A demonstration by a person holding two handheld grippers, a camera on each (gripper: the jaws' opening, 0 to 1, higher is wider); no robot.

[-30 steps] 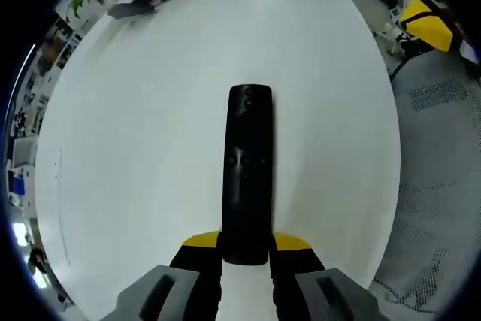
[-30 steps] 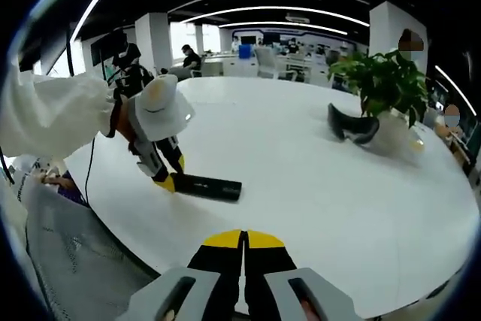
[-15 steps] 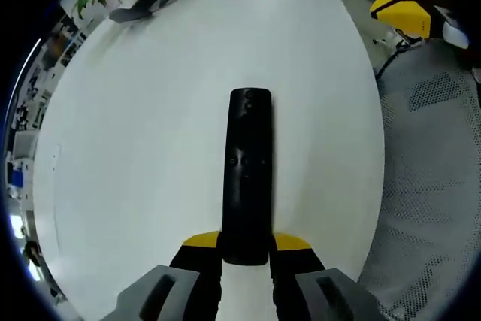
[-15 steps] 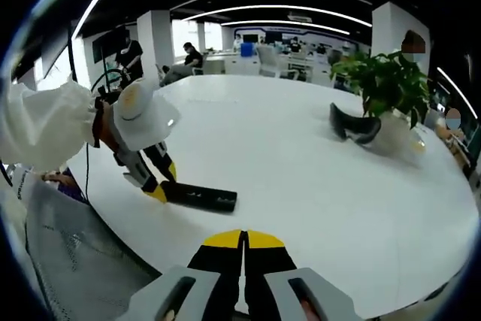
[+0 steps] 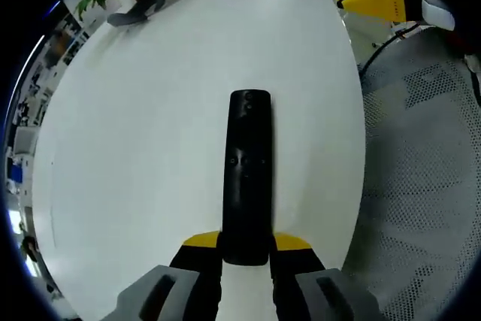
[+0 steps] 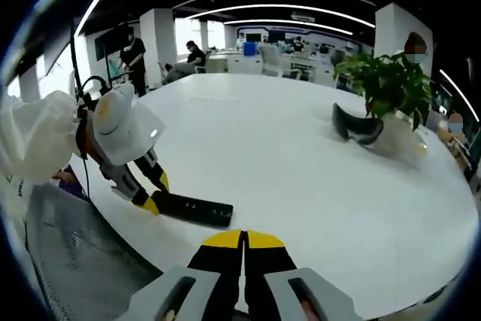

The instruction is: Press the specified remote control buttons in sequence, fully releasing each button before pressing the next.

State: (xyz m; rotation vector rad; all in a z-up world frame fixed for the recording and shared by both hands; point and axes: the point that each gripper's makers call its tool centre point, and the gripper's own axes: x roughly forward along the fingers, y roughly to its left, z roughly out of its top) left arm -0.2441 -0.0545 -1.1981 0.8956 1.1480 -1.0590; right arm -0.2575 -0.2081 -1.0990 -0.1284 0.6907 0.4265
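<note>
Gripping remote (image 5: 249,178) at its near end, your left gripper (image 5: 247,249) clamped; right gripper (image 6: 244,249) jaws closed, empty, lower centre. No press visible yet.

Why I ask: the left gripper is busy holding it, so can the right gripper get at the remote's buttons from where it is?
Probably yes. The right gripper, jaws together, faces the remote across bare table; the left gripper clamps just its end.

We see the remote control (image 5: 249,174) on the table (image 5: 135,148), its near end between the left gripper (image 5: 246,249); a potted plant (image 6: 387,88) stands far right.
</note>
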